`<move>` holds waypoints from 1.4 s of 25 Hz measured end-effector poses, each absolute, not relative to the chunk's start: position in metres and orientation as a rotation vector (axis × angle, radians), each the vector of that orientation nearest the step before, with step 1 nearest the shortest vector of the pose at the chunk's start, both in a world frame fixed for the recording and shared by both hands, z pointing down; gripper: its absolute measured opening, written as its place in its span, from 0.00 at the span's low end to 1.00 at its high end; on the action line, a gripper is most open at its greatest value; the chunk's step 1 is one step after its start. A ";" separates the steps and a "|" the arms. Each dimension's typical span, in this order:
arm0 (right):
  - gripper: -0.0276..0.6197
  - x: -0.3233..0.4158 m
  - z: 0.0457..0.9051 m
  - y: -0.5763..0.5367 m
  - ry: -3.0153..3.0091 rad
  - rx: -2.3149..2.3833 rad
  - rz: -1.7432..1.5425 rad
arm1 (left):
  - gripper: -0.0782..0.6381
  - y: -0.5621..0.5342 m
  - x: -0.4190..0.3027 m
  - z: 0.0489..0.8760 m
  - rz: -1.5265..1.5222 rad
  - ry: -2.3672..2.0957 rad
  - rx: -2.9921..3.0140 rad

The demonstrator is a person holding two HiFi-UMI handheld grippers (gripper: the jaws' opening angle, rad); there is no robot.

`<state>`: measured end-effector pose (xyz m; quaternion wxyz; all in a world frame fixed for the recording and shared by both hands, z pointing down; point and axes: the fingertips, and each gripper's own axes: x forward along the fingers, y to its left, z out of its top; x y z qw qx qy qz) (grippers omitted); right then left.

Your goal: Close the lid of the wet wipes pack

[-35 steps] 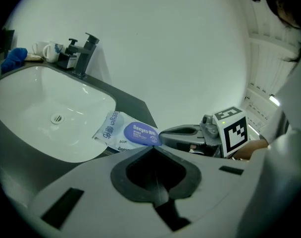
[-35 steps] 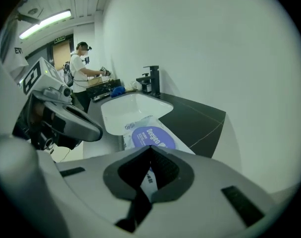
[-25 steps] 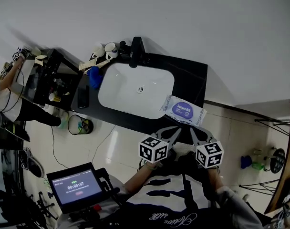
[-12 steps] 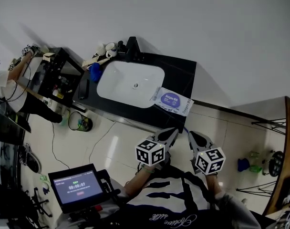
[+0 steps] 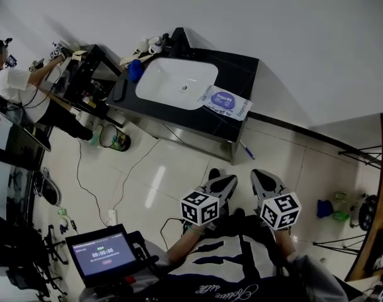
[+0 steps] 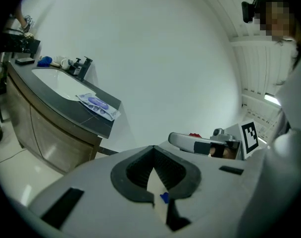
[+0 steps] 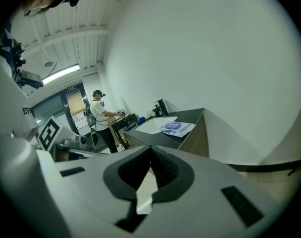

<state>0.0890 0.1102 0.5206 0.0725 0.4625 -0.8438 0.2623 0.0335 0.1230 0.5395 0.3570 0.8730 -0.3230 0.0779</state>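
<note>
The wet wipes pack [image 5: 224,102] is white with a purple oval label and lies flat on the dark counter [image 5: 240,74], just right of the white sink [image 5: 176,83]. It also shows in the left gripper view [image 6: 97,104] and the right gripper view [image 7: 176,127], small and far off. From here its lid looks flat. My left gripper [image 5: 224,181] and right gripper [image 5: 262,176] hang side by side close to my body, well short of the counter. Both are shut and hold nothing. Their jaw tips meet in each gripper's own view [image 6: 154,150] [image 7: 151,151].
A black faucet [image 5: 179,39], cups and a blue item [image 5: 136,70] crowd the counter's back left. A person [image 5: 15,83] works at a black rack on the left. A bin [image 5: 116,140] and cables lie on the tiled floor. A tablet [image 5: 100,251] stands at lower left.
The counter and pack have shifted up and away in the head view, with more floor showing before me. Both grippers stay shut, low and close together.
</note>
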 end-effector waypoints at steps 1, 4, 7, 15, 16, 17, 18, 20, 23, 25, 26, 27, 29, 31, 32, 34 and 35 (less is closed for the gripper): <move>0.04 0.088 0.519 0.119 -2.543 1.386 0.777 | 0.11 0.132 0.032 0.536 0.195 -0.846 2.254; 0.04 0.081 0.511 0.134 -2.586 1.378 0.777 | 0.11 0.144 0.024 0.523 0.150 -0.885 2.261; 0.04 0.072 0.503 0.142 -2.620 1.373 0.780 | 0.11 0.151 0.016 0.512 0.131 -0.910 2.280; 0.04 0.041 0.465 0.155 -2.643 1.362 0.743 | 0.11 0.164 -0.005 0.477 0.103 -0.873 2.316; 0.04 0.037 0.466 0.155 -2.651 1.362 0.735 | 0.11 0.163 -0.009 0.478 0.101 -0.875 2.322; 0.04 0.033 0.468 0.155 -2.659 1.363 0.730 | 0.11 0.163 -0.013 0.481 0.100 -0.878 2.328; 0.04 0.029 0.470 0.156 -2.665 1.366 0.729 | 0.11 0.163 -0.018 0.484 0.098 -0.882 2.330; 0.04 0.019 0.478 0.160 -2.665 1.361 0.734 | 0.11 0.164 -0.030 0.491 0.094 -0.897 2.321; 0.04 0.007 0.490 0.165 -2.657 1.334 0.734 | 0.11 0.169 -0.042 0.502 0.108 -0.911 2.311; 0.04 0.003 0.495 0.166 -2.656 1.333 0.738 | 0.11 0.171 -0.045 0.508 0.115 -0.904 2.315; 0.04 0.002 0.497 0.167 -2.657 1.337 0.741 | 0.11 0.172 -0.046 0.511 0.113 -0.900 2.317; 0.04 0.001 0.498 0.168 -2.657 1.342 0.744 | 0.11 0.173 -0.047 0.513 0.108 -0.895 2.317; 0.04 -0.001 0.501 0.170 -2.655 1.352 0.745 | 0.11 0.176 -0.049 0.516 0.105 -0.888 2.316; 0.04 -0.003 0.502 0.172 -2.650 1.361 0.746 | 0.11 0.179 -0.052 0.518 0.113 -0.882 2.319; 0.04 -0.003 0.503 0.173 -2.646 1.367 0.748 | 0.11 0.180 -0.053 0.519 0.116 -0.879 2.320; 0.04 -0.002 0.507 0.176 -2.637 1.378 0.753 | 0.11 0.180 -0.054 0.523 0.115 -0.876 2.319; 0.04 -0.003 0.508 0.177 -2.633 1.383 0.754 | 0.11 0.180 -0.056 0.523 0.114 -0.876 2.318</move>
